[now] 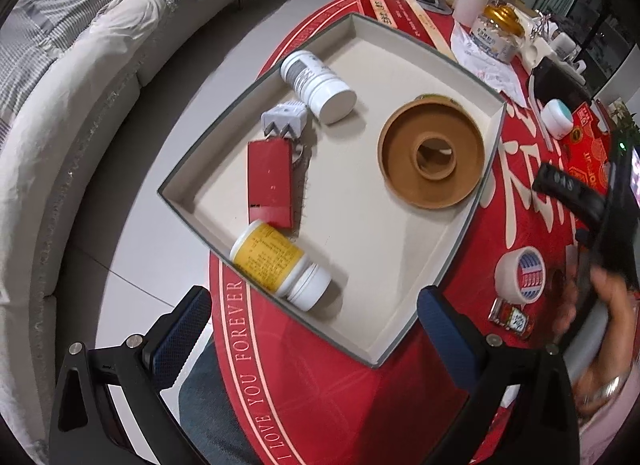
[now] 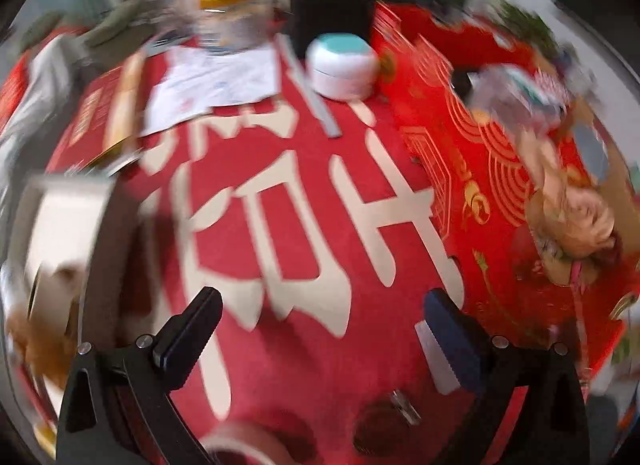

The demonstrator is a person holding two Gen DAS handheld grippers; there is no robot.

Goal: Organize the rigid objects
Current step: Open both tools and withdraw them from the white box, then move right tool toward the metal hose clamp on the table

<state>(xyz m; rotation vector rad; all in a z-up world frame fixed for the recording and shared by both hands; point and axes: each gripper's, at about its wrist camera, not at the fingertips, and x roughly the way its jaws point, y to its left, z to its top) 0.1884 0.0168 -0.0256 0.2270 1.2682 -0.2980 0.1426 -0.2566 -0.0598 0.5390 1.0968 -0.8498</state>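
A shallow cream tray (image 1: 400,47) lies on the red table. In it are a white bottle (image 1: 318,85), a grey plug adapter (image 1: 282,121), a red box (image 1: 270,185), a yellow-labelled bottle (image 1: 280,265) and a brown round dish (image 1: 432,155). My left gripper (image 1: 316,327) is open and empty over the tray's near corner. My right gripper (image 2: 322,329) is open and empty above the red cloth; it also shows in the left wrist view (image 1: 576,201). A white and teal jar (image 2: 342,65) stands ahead of it. The right wrist view is blurred.
A tape roll (image 1: 520,275) and a small sachet (image 1: 512,319) lie right of the tray. A red envelope (image 2: 480,137), papers (image 2: 216,81), a black box (image 2: 332,13) and a gold-lidded jar (image 1: 498,27) crowd the far side. A sofa (image 1: 60,113) stands left.
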